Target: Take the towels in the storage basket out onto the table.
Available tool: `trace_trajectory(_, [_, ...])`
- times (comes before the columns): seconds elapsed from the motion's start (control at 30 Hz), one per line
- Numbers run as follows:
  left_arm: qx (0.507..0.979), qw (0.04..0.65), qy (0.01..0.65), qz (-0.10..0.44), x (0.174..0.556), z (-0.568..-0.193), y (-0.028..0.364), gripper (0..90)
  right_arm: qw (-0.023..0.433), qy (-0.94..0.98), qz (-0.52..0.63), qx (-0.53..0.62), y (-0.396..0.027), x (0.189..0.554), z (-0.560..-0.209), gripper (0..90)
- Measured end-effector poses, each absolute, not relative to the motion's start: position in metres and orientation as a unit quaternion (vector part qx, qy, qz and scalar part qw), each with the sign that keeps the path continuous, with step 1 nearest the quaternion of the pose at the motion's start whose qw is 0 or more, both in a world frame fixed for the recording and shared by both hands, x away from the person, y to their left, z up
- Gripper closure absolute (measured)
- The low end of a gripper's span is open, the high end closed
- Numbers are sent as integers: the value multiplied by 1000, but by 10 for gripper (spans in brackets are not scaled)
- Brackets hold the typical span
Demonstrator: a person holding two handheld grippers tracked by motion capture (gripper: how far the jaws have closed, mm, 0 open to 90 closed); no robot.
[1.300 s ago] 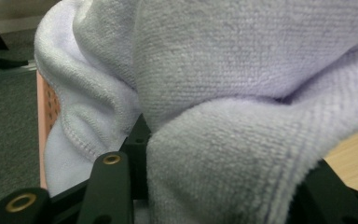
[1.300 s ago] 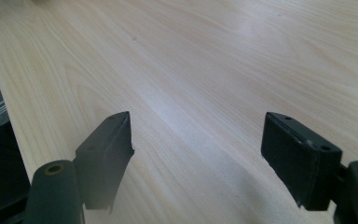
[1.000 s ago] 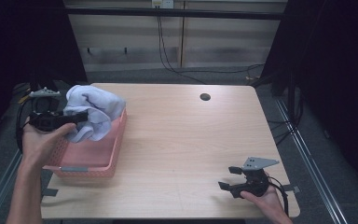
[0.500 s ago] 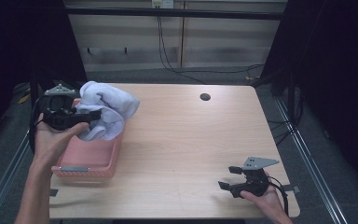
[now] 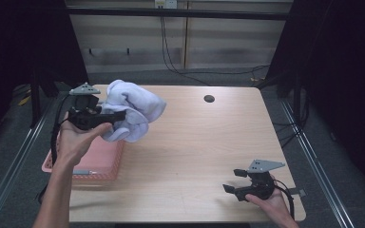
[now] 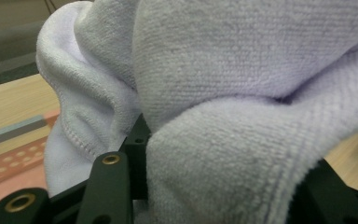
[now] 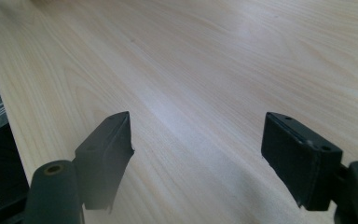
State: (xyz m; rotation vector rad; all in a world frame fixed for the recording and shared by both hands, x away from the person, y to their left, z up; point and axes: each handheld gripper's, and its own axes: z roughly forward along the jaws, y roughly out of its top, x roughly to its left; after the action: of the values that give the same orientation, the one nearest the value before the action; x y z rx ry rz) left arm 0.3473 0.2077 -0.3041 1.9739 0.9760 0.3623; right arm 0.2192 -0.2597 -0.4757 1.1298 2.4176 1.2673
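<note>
Far left, the pink perforated plastic basket (image 5: 95, 164) sits at the worktop's (image 5: 195, 156) left edge, and it looks emptied out. Just above it, the left tongs (image 5: 116, 115) are clenched on the bundled pale lilac terry towel (image 5: 133, 114) — in the left gripper view the thick cloth (image 6: 242, 116) is bunched tight between the black jaws. And here's the change: a second ago that towel hung right over the basket, and now it's been lifted clear and carried rightward, hanging in the air past the basket's inner rim, over bare wood. To my eye that means the take-out is done and the set-down comes next, somewhere on the open light wooden worktop.

Sliding right, a small dark round hole (image 5: 209, 99) near the far edge, well apart from everything.

Near right corner: the right tongs (image 5: 233, 183) rest low on the worktop, released, jaws spread wide with nothing between them, in the same spot as before. They look ready to help spread the cloth once it lands.
</note>
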Motion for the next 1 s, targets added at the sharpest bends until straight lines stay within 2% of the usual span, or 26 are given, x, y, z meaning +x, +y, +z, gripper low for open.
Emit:
trace_trajectory(0.43, [809, 448, 364, 110, 344, -329, 161, 518, 97, 815, 427, 380, -261, 219, -475, 242])
trace_trajectory(0.73, [833, 429, 334, 104, 339, -345, 114, 516, 97, 814, 427, 381, -261, 219, -475, 242])
trace_trajectory(1.0, [843, 419, 327, 84, 337, -376, 86, 514, 97, 812, 428, 385, -264, 219, -475, 242])
